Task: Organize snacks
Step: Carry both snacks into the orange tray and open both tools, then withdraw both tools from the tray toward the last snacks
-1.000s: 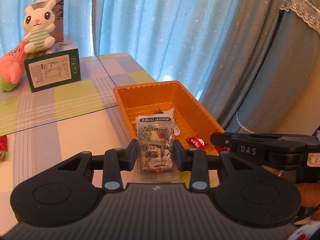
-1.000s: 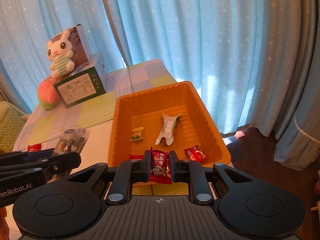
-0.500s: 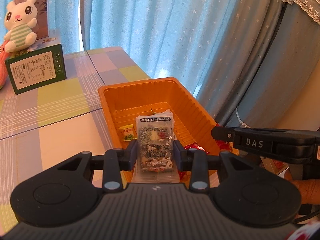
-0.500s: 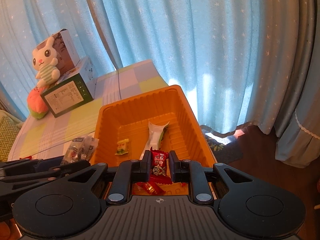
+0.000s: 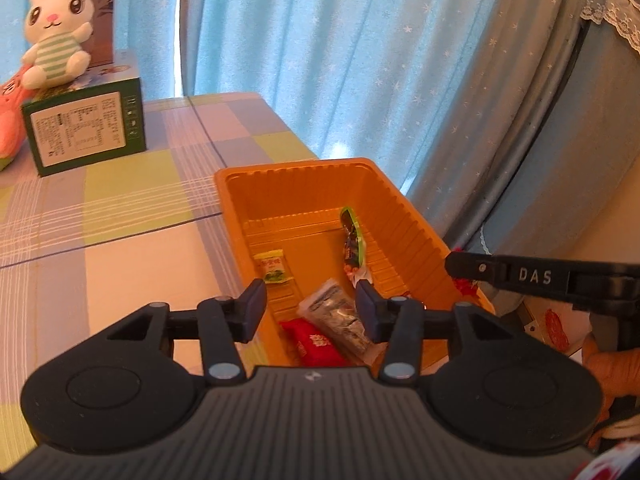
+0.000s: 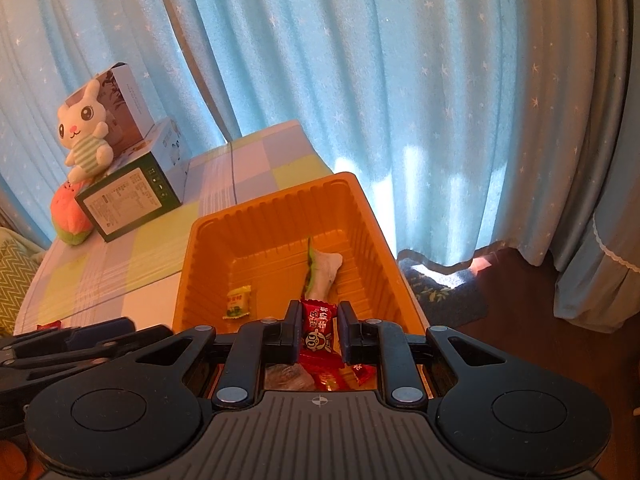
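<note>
An orange tray (image 5: 232, 200) sits at the table's right edge; it also shows in the right wrist view (image 6: 200, 256). My left gripper (image 5: 312, 312) is open above the tray's near end. Below it in the tray lie a clear nut packet (image 5: 340, 320) and a red snack (image 5: 316, 344). A small yellow-green packet (image 5: 274, 267) and a green pouch (image 5: 353, 242) lie further in. My right gripper (image 6: 319, 328) is shut on a red candy packet (image 6: 318, 330) above the tray's near end. The right gripper's body (image 5: 540, 278) shows in the left wrist view.
A green box (image 5: 86, 130) with a plush rabbit (image 5: 60, 32) on it stands at the table's far left, beside a pink plush (image 5: 10, 120). Blue curtains hang behind. A red candy (image 6: 48, 325) lies on the table left of the tray. The floor is right of the tray.
My left gripper opened and the clear nut packet dropped into the tray. My right gripper moved further over the tray, still holding the red candy packet.
</note>
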Available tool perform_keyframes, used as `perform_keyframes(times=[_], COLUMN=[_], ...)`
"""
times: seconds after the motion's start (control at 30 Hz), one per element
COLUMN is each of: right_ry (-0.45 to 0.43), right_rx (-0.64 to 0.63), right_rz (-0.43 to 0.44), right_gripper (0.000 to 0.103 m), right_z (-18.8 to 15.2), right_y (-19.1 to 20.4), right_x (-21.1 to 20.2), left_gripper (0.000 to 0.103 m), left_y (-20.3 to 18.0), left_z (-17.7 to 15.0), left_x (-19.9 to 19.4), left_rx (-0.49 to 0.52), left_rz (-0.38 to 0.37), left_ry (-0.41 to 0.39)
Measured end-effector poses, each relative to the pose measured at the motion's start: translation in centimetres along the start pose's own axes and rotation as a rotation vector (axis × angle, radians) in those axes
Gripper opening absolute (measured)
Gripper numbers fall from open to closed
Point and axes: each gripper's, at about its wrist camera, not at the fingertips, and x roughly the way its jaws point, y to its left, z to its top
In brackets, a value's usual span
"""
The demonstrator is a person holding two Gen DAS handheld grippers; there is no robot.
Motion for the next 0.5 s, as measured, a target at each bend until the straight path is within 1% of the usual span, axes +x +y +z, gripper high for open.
perform_keyframes(times=[0.2, 0.3, 0.33, 0.4, 0.43, 0.5], right_ry=[0.006, 0.014, 0.015, -0.003, -0.013, -0.028], right_rx=[0.008, 0.02, 0.021, 0.034, 0.045, 0.054], right_rz=[0.017, 0.058, 0.057, 0.054, 0.059, 0.057], right_gripper=[0.019, 0.019, 0.02, 0.035, 0.048, 0.049], right_z=[0.4, 0.7, 0.8, 1.0, 1.1, 1.1], right_y=[0.4, 0.5, 0.6, 0.6, 0.5, 0.5], right_x=[0.2, 0.5, 0.5, 0.2, -0.1, -0.7], left_gripper=[0.045, 0.045, 0.045, 0.046, 0.047, 0.047], left_y=[1.4, 1.9, 2.1, 2.4, 2.5, 2.9], left_z=[-1.0, -1.1, -1.1, -1.1, -1.1, -1.3], left_x=[-1.5, -2.2, -2.3, -2.8, -3.1, -3.7], left_rx=[-0.042, -0.052, -0.055, -0.06, -0.061, -0.064], left_rz=[0.017, 0.027, 0.028, 0.034, 0.037, 0.044], left_ry=[-0.01, -0.02, -0.022, -0.03, -0.035, -0.042])
